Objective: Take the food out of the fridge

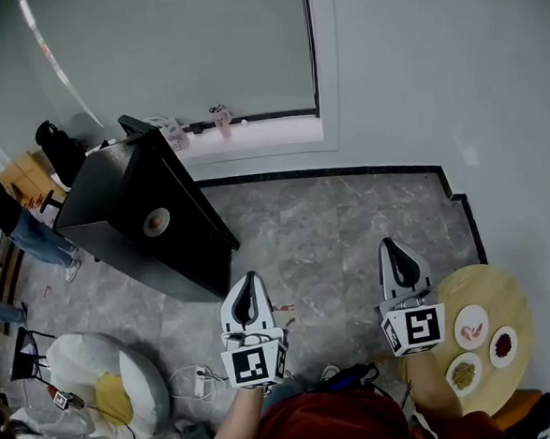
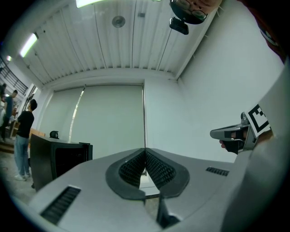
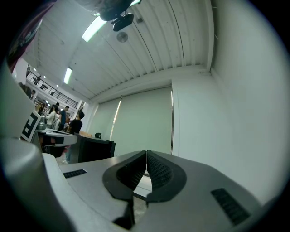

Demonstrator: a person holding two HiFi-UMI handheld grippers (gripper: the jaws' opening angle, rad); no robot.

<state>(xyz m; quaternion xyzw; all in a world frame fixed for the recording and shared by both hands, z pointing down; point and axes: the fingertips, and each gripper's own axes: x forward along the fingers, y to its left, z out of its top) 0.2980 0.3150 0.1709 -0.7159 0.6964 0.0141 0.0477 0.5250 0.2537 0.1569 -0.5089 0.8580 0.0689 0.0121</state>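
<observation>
A small black fridge (image 1: 127, 191) stands on the grey floor at the left, ahead of me, with a small round object (image 1: 156, 220) on its top. It also shows in the left gripper view as the black fridge (image 2: 59, 158) and in the right gripper view as the black fridge (image 3: 93, 148). No food inside it is visible. My left gripper (image 1: 250, 279) is shut and empty, held in the air just right of the fridge's near corner. My right gripper (image 1: 391, 247) is also shut and empty, further right. The closed jaws show in both gripper views: left gripper (image 2: 145, 152), right gripper (image 3: 146, 155).
A round wooden table (image 1: 505, 287) at the lower right carries three small plates of food (image 1: 471, 326). A white and yellow beanbag (image 1: 108, 385) and cables (image 1: 197, 379) lie on the floor at the lower left. People stand at the far left. A white wall and a blind are ahead.
</observation>
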